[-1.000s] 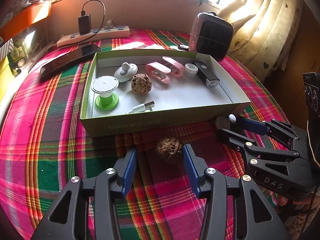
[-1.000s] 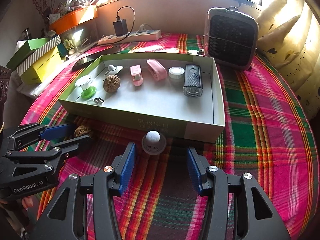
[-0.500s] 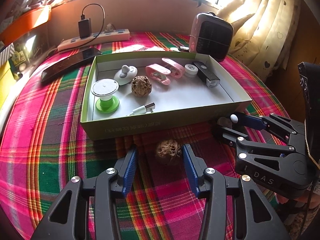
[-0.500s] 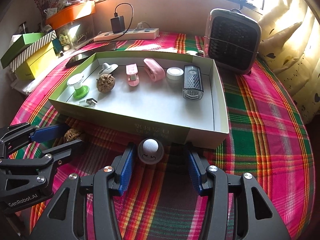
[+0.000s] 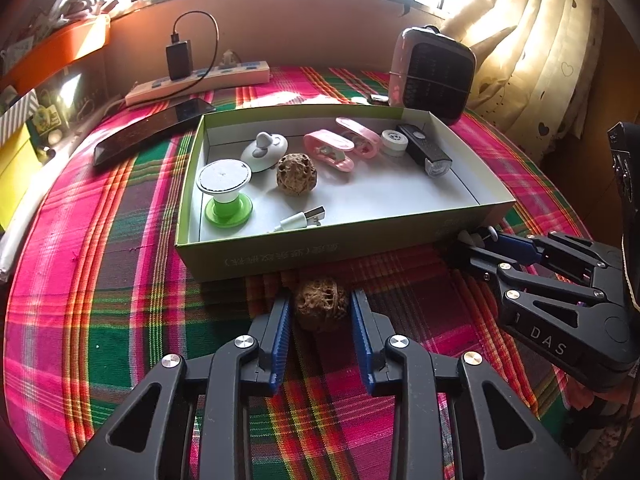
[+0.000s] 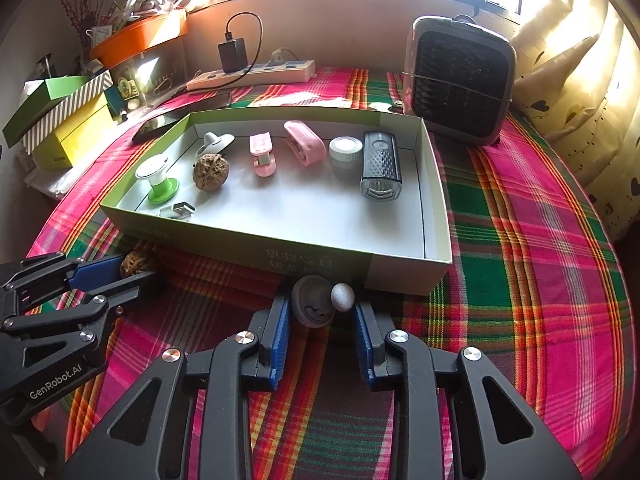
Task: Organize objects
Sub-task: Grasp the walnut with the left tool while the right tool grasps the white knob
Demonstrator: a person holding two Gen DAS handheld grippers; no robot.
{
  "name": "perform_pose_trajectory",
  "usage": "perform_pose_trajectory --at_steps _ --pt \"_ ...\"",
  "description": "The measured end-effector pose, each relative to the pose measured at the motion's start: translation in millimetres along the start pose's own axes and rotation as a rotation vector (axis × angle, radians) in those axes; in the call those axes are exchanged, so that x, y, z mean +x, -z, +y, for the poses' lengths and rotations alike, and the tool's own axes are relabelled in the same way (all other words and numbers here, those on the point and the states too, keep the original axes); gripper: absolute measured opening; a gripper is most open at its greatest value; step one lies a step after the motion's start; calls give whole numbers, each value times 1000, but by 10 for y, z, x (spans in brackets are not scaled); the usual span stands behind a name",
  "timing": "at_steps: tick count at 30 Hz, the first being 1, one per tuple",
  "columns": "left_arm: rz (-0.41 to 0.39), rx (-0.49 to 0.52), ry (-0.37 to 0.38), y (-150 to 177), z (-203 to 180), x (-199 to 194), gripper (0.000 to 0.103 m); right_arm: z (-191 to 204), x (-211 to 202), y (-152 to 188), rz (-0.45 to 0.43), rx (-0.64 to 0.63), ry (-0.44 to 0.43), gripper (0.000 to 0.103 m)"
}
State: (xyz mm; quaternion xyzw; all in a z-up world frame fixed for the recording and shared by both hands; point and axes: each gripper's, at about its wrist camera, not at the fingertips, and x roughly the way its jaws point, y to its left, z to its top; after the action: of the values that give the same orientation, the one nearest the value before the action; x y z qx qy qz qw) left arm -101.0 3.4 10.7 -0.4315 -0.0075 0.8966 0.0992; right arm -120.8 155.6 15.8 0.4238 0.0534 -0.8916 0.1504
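Note:
On the plaid cloth, just before the green box's front wall (image 5: 320,248), lies a brown walnut (image 5: 320,308). My left gripper (image 5: 320,300) is closing on it, and its blue pads touch both of the walnut's sides; the grip also shows on the walnut (image 6: 134,263) in the right wrist view. A grey knob with a white ball tip (image 6: 310,306) lies tipped on its side between the closing jaws of my right gripper (image 6: 320,304), pressed by both pads. Inside the box (image 6: 280,256) are a second walnut (image 5: 297,176), a green spool (image 5: 226,196), pink clips, a white cap and a black light (image 6: 380,168).
A grey fan heater (image 6: 460,84) stands behind the box on the right. A power strip with a charger (image 5: 200,80) and a dark phone (image 5: 152,128) lie at the back left. Yellow and green boxes (image 6: 64,120) are stacked at the far left, curtains at the right.
Both grippers' jaws have narrowed onto their objects. The grey knob, which lay flat with its ball up, now lies tipped on its side between the right pads. Neither hand has shifted.

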Motion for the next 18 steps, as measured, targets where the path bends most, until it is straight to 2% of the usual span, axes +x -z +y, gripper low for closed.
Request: perform_pose_trajectory --at_steps 18 --pt "-3 -5 -6 8 10 -13 27 27 -38 25 -7 11 -10 30"
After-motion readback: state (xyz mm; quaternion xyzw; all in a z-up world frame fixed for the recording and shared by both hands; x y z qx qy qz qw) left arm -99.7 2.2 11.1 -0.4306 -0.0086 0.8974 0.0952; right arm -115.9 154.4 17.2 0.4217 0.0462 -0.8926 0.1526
